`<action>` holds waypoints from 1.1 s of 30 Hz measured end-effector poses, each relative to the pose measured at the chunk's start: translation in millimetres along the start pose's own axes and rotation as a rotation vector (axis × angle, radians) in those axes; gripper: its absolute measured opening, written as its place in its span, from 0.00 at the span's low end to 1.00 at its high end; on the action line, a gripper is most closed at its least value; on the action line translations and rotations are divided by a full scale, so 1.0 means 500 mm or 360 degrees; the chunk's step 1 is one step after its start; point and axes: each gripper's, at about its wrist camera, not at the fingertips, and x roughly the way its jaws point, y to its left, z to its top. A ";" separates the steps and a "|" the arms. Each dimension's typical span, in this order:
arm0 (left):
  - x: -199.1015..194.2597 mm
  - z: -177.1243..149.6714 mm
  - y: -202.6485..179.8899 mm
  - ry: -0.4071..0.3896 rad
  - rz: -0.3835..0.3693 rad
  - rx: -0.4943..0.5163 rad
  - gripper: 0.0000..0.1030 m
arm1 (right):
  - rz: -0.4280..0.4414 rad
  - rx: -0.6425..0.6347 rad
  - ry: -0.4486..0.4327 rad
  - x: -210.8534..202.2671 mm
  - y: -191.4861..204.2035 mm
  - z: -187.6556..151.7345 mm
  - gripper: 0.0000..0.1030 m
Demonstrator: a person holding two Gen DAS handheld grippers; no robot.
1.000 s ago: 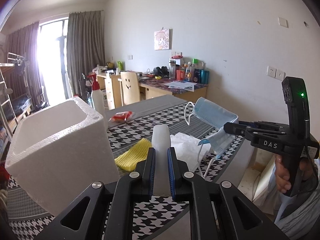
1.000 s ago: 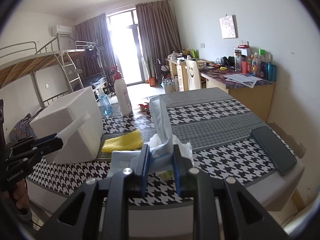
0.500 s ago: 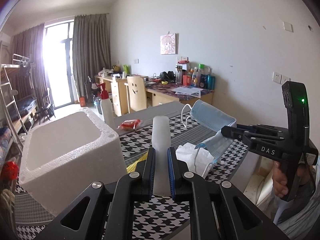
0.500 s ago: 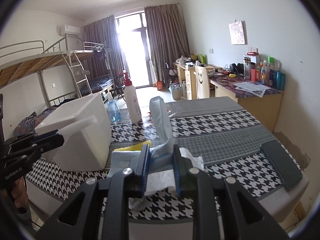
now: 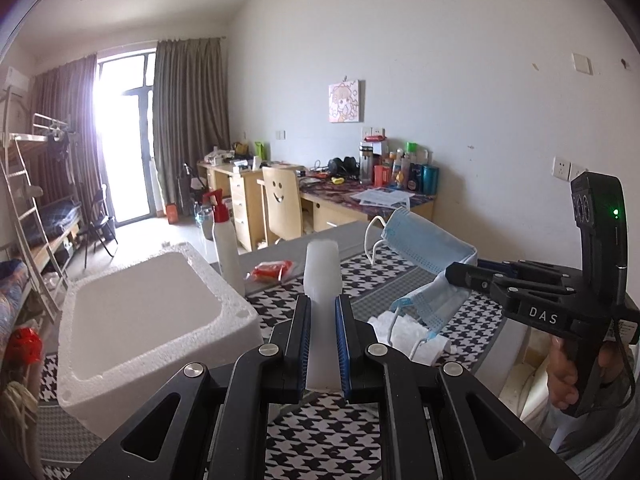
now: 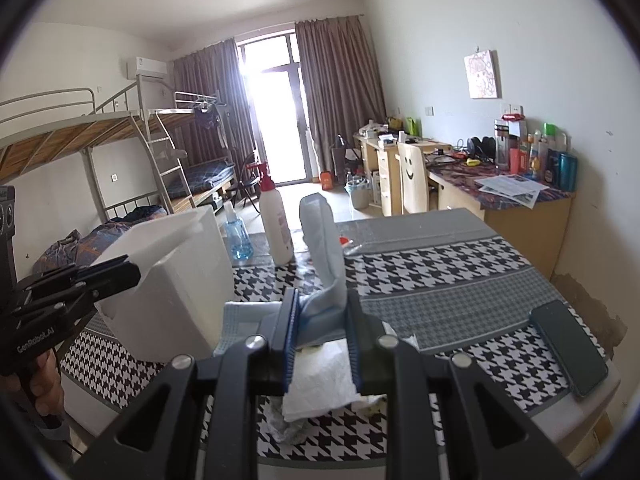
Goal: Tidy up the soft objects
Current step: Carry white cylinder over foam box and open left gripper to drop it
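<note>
My left gripper (image 5: 322,344) is shut on a white foam piece (image 5: 322,280) and holds it up just right of the white foam box (image 5: 132,332). In the right wrist view the left gripper (image 6: 124,276) and its white piece (image 6: 160,244) are by the box's (image 6: 192,288) top. My right gripper (image 6: 322,332) is shut on a blue face mask (image 6: 324,248), held above the table; it shows in the left wrist view (image 5: 456,276) with the mask (image 5: 428,252). White tissue (image 6: 320,380) lies below it.
The houndstooth table (image 6: 440,280) carries a white spray bottle (image 6: 276,220), a blue bottle (image 6: 238,236), a red packet (image 5: 272,270) and a dark phone (image 6: 568,348) near the right edge. A desk and chair stand behind, a bunk bed at left.
Both grippers have risen with their loads. The left one has moved up by the foam box's top; the yellow cloth has dropped out of sight.
</note>
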 end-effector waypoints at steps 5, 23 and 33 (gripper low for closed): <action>0.003 0.012 0.005 -0.0006 0.0011 -0.0013 0.13 | 0.0017 0.0003 -0.0010 0.008 0.006 0.011 0.25; 0.008 0.062 0.068 -0.0064 0.0173 -0.0083 0.13 | 0.0115 -0.0032 -0.0047 0.040 0.040 0.062 0.25; 0.008 0.075 0.095 -0.0095 0.0270 -0.0126 0.13 | 0.0198 -0.0061 -0.0068 0.066 0.070 0.093 0.25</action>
